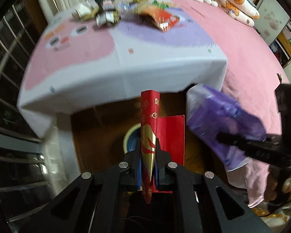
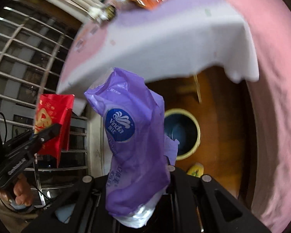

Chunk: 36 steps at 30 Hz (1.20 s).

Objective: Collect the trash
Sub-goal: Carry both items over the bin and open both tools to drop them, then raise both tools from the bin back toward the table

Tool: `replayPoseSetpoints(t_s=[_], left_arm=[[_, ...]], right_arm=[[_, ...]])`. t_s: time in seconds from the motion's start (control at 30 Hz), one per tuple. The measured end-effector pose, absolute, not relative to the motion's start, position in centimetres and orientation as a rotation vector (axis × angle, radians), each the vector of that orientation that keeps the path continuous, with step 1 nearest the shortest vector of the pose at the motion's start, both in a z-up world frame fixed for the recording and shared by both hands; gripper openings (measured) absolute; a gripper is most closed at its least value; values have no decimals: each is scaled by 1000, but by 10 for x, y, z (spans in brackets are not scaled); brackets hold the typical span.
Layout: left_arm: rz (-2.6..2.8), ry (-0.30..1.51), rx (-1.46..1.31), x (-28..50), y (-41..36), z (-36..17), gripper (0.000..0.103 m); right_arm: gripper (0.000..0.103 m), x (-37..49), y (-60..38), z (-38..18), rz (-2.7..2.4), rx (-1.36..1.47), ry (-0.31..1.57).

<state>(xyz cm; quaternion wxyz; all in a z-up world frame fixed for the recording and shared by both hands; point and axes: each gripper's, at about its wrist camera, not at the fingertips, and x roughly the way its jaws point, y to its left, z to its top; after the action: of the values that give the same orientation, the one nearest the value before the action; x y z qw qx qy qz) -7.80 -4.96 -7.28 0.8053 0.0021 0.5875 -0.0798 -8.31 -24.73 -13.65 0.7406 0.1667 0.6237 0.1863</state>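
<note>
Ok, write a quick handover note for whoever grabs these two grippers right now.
Left gripper: shut on the red packet.
Right gripper: shut on the purple tissue wrapper.
Both hang over the floor near the bin, below the table edge.
Done: two pieces picked up.
Left: drop both in the bin, then clear the wrappers on the table.

Both hand-held grippers are matte black plastic. On the left gripper (image 1: 147, 162), angled linkage arms with slotted cut-outs are pinned by round silver bolt heads, and blue pads line the inner faces of its fingers (image 1: 138, 167). The right gripper (image 2: 164, 176) has the same black arms and silver bolts; seen from the other side, its body carries a small green light and pale lettering along one arm. A thin black cable trails by the person's left hand (image 2: 19, 192), which wears a beige sleeve.
</note>
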Motion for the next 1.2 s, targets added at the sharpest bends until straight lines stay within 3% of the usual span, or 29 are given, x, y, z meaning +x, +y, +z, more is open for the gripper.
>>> replayPoseSetpoints(t_s=[0.33,0.5,0.6,0.67,0.7,0.77,0.87,1.2], left_arm=[[-199,1395,14,-55,-58,-229,8],[-209,1415,34,-37,-61,-321,19],[-217,1423,96,-31,-66,-364,31],[-208,1421,110,-28,-70,-383,60],[-203,1412,113,-26,-69,-391,67],[-203,1401,114,-23,-67,-400,88],[-197,1383,139,-21,-61,-405,94],[-164,1343,105,-24,-36,-356,95]], right_arm=[[8,-81,-229,-295,223,380,1565],[11,-66,-213,-387,169,355,1614],[11,-56,-202,-432,152,329,1627],[25,-48,-197,-455,150,337,1646],[30,-45,-196,-465,149,343,1657],[54,-40,-197,-476,148,351,1649],[74,-34,-198,-477,160,375,1621],[75,-41,-202,-428,139,430,1551]])
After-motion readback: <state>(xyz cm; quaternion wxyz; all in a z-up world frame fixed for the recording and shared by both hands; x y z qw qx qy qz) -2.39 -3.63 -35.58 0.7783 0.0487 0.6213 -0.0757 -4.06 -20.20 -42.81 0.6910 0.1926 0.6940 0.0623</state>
